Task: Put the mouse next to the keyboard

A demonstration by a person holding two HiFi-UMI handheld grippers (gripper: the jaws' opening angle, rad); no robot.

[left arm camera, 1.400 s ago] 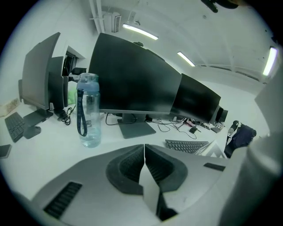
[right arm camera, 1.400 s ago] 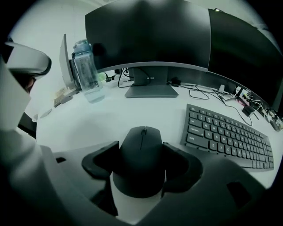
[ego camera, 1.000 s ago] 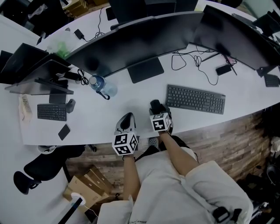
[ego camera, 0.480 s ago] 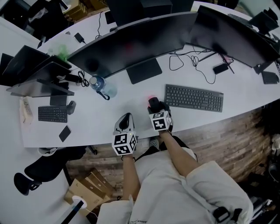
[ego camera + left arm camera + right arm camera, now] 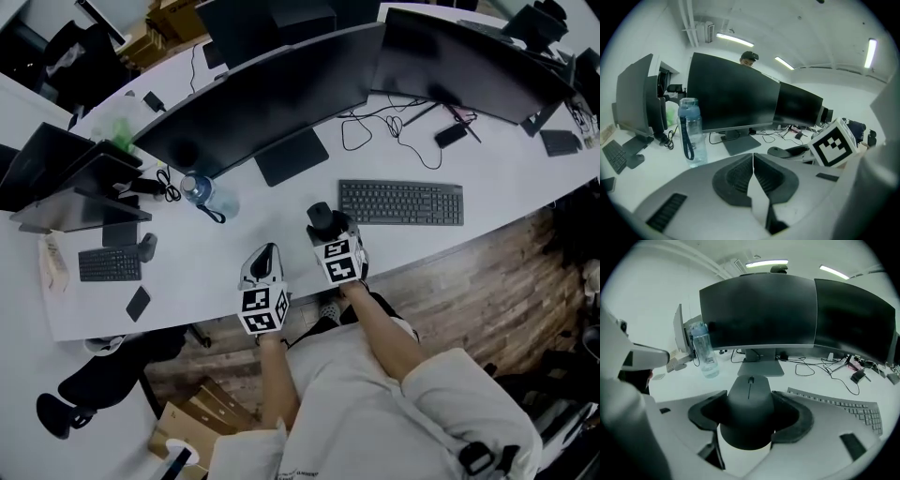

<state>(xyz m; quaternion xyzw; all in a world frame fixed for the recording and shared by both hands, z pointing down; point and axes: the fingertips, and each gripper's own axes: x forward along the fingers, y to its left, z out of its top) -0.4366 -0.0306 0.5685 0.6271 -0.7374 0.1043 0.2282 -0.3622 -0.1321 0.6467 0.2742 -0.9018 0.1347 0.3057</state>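
Note:
A dark mouse [image 5: 750, 404] sits between the pads of my right gripper [image 5: 750, 416], which is shut on its sides and holds it just above the white desk. In the head view the mouse [image 5: 321, 217] and right gripper [image 5: 324, 225] hang just left of the dark keyboard [image 5: 401, 202], whose keys [image 5: 843, 405] run off to the right of the jaws. My left gripper [image 5: 268, 255] hovers near the desk's front edge, to the left. Its jaws [image 5: 753, 159] are shut with nothing between them. From there the held mouse [image 5: 782, 151] shows to the right.
Two wide dark monitors [image 5: 272, 94] stand behind the keyboard, with loose cables [image 5: 403, 131] on the desk. A clear water bottle [image 5: 200, 190] stands at the left. Further left lie a small keyboard [image 5: 110, 264] and a phone [image 5: 138, 304].
My right gripper has risen a little with the mouse in it. The left gripper has stayed about where it was, still shut.

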